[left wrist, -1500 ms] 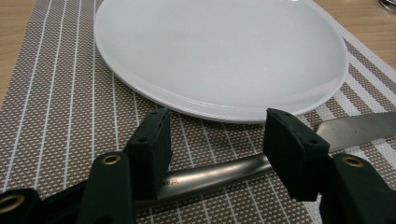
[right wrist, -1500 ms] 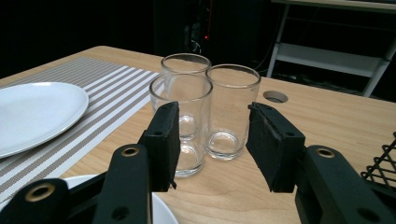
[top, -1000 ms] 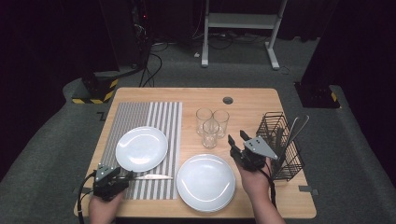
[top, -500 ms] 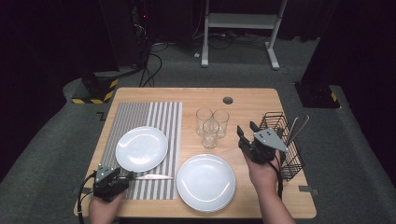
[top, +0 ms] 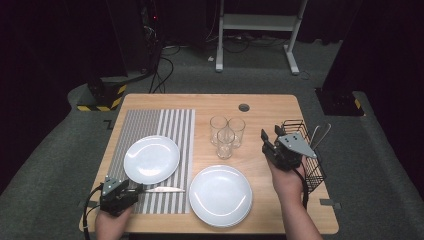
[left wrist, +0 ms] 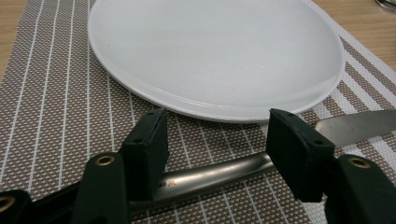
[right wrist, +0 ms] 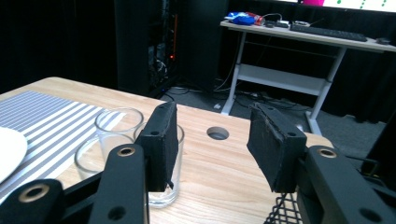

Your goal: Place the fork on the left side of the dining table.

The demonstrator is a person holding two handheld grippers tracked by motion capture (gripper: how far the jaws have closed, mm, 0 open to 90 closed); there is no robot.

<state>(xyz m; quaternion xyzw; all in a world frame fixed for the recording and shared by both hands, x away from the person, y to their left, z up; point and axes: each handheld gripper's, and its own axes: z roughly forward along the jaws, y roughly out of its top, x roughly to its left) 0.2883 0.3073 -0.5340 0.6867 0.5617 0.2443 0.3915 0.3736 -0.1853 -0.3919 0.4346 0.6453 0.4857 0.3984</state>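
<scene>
Left hand-held gripper (left wrist: 215, 154) jaws apart w/ knife (left wrist: 243, 170) between, just by plate (left wrist: 215, 51) rim; tiny handle mark unreadable; right hand-held gripper (right wrist: 212, 144) wide open near glasses (right wrist: 116, 140)

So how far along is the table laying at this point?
Done: a small plate sits on the striped placemat, with a knife laid below it. In hand: the left gripper straddles the knife handle, jaws open; the right gripper is raised, open, beside the wire basket. Left, probably: the three glasses and the big plate sit off the mat.
</scene>
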